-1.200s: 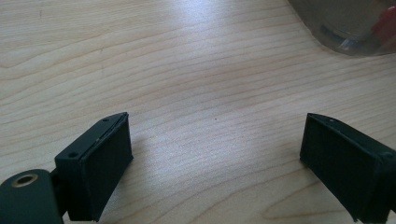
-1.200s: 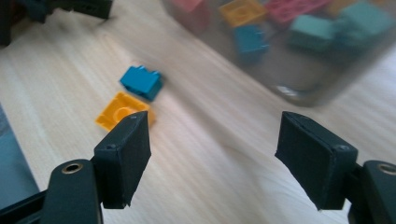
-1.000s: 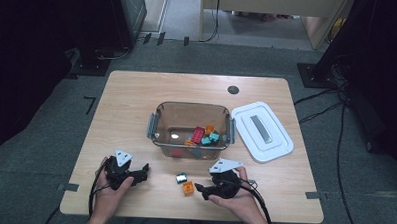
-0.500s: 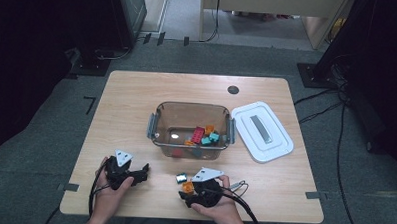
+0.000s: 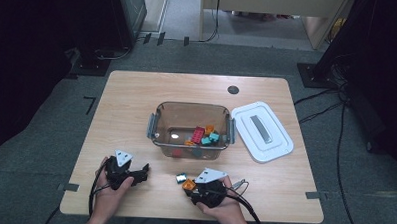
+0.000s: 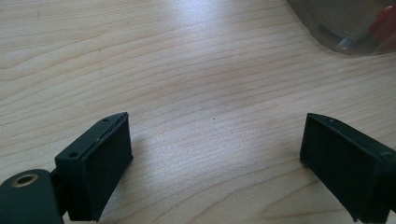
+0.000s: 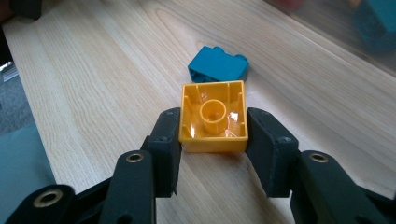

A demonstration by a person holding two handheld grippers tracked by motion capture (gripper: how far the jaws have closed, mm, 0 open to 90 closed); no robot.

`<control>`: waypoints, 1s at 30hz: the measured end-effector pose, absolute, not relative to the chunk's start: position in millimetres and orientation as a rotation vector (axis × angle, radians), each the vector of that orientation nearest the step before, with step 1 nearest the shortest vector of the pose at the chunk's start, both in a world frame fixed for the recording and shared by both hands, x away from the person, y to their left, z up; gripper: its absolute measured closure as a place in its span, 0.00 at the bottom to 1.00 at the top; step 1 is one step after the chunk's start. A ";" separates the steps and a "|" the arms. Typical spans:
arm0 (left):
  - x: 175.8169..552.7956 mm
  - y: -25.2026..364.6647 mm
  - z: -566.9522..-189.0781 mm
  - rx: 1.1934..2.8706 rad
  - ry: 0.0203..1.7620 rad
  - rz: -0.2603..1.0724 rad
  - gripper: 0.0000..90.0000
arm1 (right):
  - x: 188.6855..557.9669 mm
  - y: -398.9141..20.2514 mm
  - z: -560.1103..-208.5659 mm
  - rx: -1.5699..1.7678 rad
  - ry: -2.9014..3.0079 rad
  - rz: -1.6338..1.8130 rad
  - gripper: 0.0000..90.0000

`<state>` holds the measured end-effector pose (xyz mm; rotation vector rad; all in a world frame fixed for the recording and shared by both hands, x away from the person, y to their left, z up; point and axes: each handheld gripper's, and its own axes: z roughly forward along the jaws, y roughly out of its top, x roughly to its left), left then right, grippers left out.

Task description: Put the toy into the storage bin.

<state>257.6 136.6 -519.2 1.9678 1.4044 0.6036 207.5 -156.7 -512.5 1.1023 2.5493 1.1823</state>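
Observation:
An orange brick (image 7: 214, 116) lies upside down on the wooden table (image 5: 136, 115), its hollow underside up. My right gripper (image 7: 214, 128) has just been closing on it, and both pads now touch its sides. In the high view this gripper (image 5: 190, 188) sits near the table's front edge with the orange brick (image 5: 188, 183) at its tip. A teal brick (image 7: 217, 65) lies just beyond, also seen from above (image 5: 180, 177). My left gripper (image 5: 143, 171) rests at the front left, its jaws wide apart over bare wood (image 6: 215, 154).
A clear plastic container (image 5: 191, 106) holding several coloured bricks stands mid-table, with its corner in the left gripper view (image 6: 345, 28). Its white lid (image 5: 262, 131) lies to the right of it. A dark round hole (image 5: 233, 89) marks the tabletop at the back.
My right gripper has shifted left and a little lower to the orange brick, and its jaws have come in around it. The left gripper has stayed put.

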 end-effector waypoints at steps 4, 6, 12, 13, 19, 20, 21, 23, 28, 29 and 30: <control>257.6 136.6 -519.2 1.968 1.404 0.604 0.10 | 206.4 -155.0 -513.2 1.075 2.543 1.174 0.64; 257.6 136.6 -519.2 1.967 1.404 0.604 0.10 | 206.2 -155.4 -512.9 1.072 2.540 1.169 0.65; 257.6 136.6 -519.2 1.968 1.404 0.604 0.10 | 208.3 -165.2 -508.3 1.096 2.540 1.183 0.67; 257.6 136.6 -519.2 1.968 1.404 0.604 0.10 | 209.1 -168.6 -507.1 1.107 2.537 1.186 0.67; 257.6 136.6 -519.2 1.968 1.404 0.604 0.10 | 218.0 -196.8 -493.7 1.174 2.490 1.186 0.67; 257.5 136.6 -519.2 1.968 1.404 0.603 0.10 | 220.2 -203.9 -491.0 1.191 2.476 1.179 0.67; 257.5 136.6 -519.2 1.968 1.404 0.604 0.10 | 221.2 -208.1 -489.3 1.203 2.469 1.176 0.67; 257.5 136.6 -519.2 1.968 1.404 0.604 0.10 | 223.8 -219.7 -485.6 1.214 2.450 1.160 0.67; 257.5 136.6 -519.2 1.968 1.404 0.604 0.10 | 228.0 -249.6 -478.1 1.269 2.400 1.130 0.67; 257.6 136.6 -519.2 1.968 1.404 0.604 0.10 | 228.8 -255.7 -476.6 1.283 2.386 1.131 0.67; 257.5 136.6 -519.2 1.968 1.404 0.604 0.10 | 229.4 -261.4 -475.0 1.304 2.370 1.130 0.67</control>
